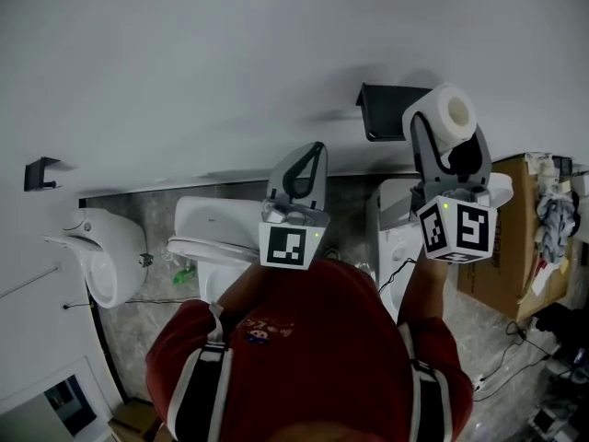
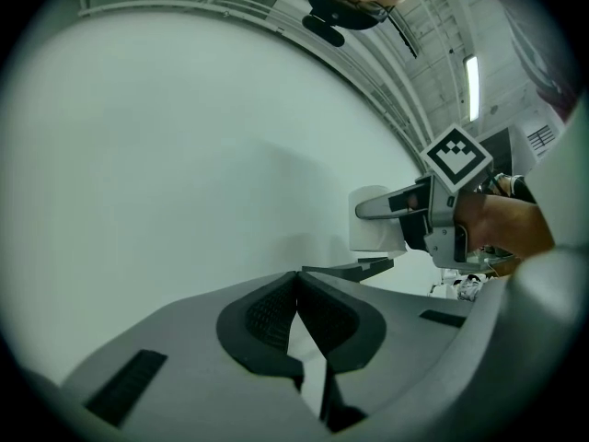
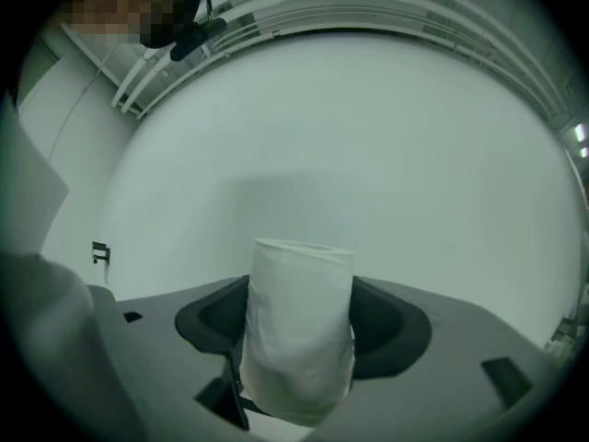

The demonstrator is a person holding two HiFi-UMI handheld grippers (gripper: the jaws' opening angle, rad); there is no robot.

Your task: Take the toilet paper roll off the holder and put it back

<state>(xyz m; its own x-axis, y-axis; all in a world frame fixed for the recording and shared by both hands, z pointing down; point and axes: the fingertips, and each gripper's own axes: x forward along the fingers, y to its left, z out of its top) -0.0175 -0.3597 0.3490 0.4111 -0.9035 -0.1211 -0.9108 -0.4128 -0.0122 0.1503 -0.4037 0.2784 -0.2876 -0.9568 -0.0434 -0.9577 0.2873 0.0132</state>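
Nearest the head camera, the left tongs [image 2: 296, 282] are closed with nothing between them, raised idle in front of the person's red top [image 1: 313, 357]. Beside them, the right tongs [image 1: 449, 132] are clamped on the toilet paper roll [image 3: 297, 325], 1 pad on each side of its soft wrap, and the roll stands up out of the tongs with its cardboard core showing. Just beyond, the black holder [image 1: 382, 110] sits bare on the white wall [image 1: 184, 63], with the roll in the air just to its right and apart from it. Below, 2 toilets [image 1: 216, 233] stand against that wall. By my reading, step 1 is done, since the roll is clear of the holder. What is left is to bring it back onto the holder, seat it and release the right tongs.
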